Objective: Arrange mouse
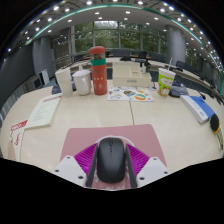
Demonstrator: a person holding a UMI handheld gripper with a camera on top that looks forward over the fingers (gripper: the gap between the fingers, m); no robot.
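A dark grey computer mouse [112, 160] sits between my two fingers, its nose pointing away from me. My gripper [112, 172] is shut on the mouse: both black fingers [92, 170] press its sides with no gap, and the magenta pads show on either side. A pale pink mouse mat [150, 135] lies on the light wooden table [60, 135] directly beneath and just ahead of the mouse. I cannot tell whether the mouse touches the mat or is held slightly above it.
Beyond the mat stand a tall red-orange canister [98, 70] and a white mug [82, 82]. Printed papers [130, 95] lie beside them. A green cup [166, 80] is at the far right, a white notebook [42, 110] on the left, and a blue-white box [198, 106] on the right.
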